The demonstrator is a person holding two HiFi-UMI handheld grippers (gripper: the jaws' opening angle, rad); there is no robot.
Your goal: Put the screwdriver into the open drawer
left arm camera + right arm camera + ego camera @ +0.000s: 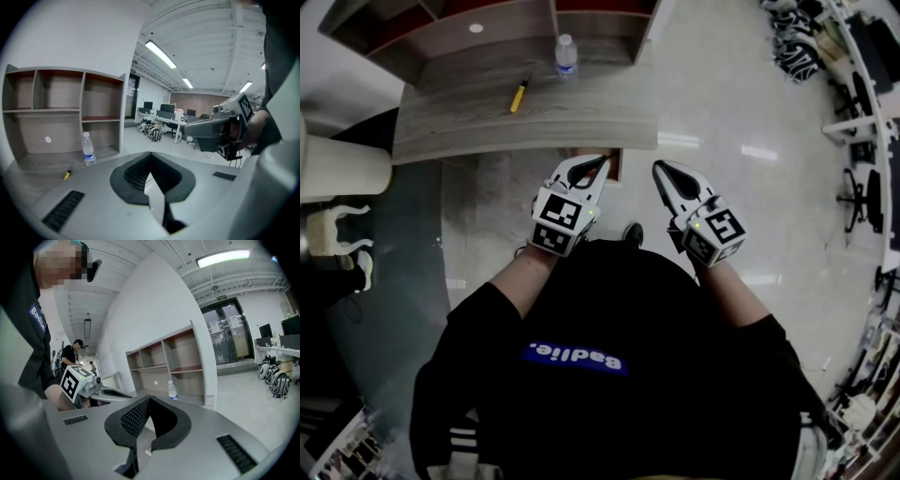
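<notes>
The screwdriver (520,95), yellow-handled with a dark tip, lies on the grey wooden desk (581,117) left of a water bottle (566,56). In the left gripper view the screwdriver (67,175) shows small on the desk by the bottle (88,149). A brown box under the desk's front edge looks like the open drawer (615,164), partly hidden by my left gripper (601,161). Both grippers are held close in front of the person's body, short of the desk. The left gripper (150,153) is shut and holds nothing. My right gripper (657,168) (149,398) is likewise shut on nothing.
An open shelf unit (487,28) (61,112) stands at the back of the desk. A white chair (337,234) sits at the left. Office chairs and desks (862,141) line the right side, and a person (70,355) stands far off.
</notes>
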